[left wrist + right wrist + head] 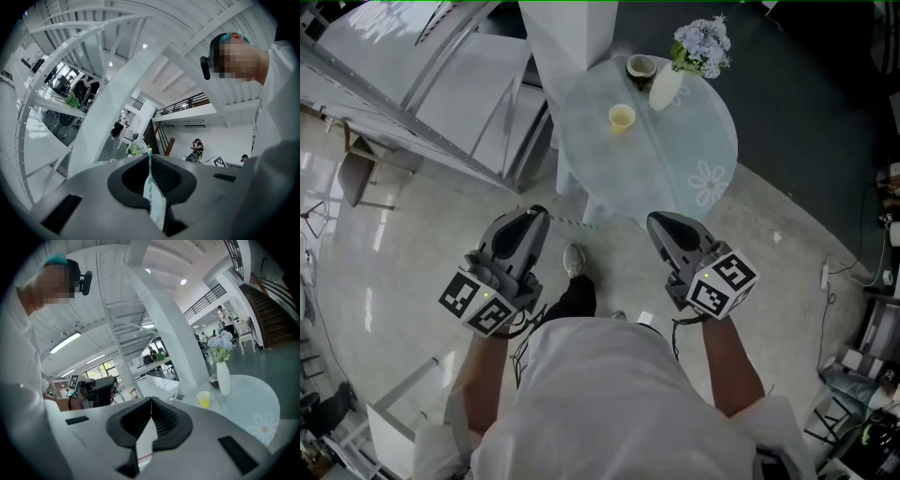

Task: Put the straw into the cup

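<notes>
A small yellow cup [622,117] [203,399] stands on the round glass table [694,150] ahead of me. My left gripper [542,212] [149,157] is short of the table's near edge, shut on a thin green-and-white striped straw [150,183]. The straw [577,223] pokes out rightward from its tip. My right gripper [654,218] [151,404] is level with the left one, also short of the table, jaws shut. A white paper strip [144,444] with a thin red line shows between its pads.
A white vase of pale flowers [666,86] [223,377] and a dark bowl [641,67] stand at the table's far side behind the cup. A white pillar [567,33] rises beside the table, with a white staircase frame [422,84] to the left. Cables lie on the floor at right [848,272].
</notes>
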Demonstrator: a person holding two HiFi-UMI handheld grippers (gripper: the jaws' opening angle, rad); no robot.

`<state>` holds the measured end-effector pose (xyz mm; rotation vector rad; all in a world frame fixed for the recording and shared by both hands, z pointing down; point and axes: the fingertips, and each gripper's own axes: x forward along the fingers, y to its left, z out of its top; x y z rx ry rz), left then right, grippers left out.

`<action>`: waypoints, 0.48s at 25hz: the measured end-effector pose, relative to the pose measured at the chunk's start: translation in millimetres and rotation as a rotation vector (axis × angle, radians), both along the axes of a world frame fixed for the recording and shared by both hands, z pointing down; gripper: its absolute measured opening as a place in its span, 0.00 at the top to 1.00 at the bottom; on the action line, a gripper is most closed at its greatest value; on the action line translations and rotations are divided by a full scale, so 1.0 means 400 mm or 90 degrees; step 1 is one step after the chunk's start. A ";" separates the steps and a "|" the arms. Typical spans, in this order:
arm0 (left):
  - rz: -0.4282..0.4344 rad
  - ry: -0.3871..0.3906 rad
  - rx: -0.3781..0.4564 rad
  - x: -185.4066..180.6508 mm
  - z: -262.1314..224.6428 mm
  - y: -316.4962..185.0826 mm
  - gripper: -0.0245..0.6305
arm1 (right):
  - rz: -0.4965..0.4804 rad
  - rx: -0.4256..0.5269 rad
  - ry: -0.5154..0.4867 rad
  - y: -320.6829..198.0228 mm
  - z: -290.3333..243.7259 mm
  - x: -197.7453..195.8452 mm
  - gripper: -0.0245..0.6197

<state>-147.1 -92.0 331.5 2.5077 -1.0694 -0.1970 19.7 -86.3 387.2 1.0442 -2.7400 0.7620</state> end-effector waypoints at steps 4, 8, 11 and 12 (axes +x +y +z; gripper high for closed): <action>0.007 0.001 0.001 -0.043 -0.004 -0.098 0.91 | 0.006 -0.003 0.004 -0.094 0.002 -0.044 0.93; 0.015 0.001 0.002 -0.086 -0.007 -0.182 0.91 | 0.017 -0.005 0.006 -0.174 0.000 -0.079 0.93; 0.023 0.003 0.003 -0.109 -0.007 -0.233 0.91 | 0.029 -0.007 0.010 -0.219 -0.001 -0.097 0.93; 0.025 0.003 0.004 -0.116 -0.009 -0.248 0.91 | 0.032 -0.007 0.011 -0.233 -0.003 -0.102 0.93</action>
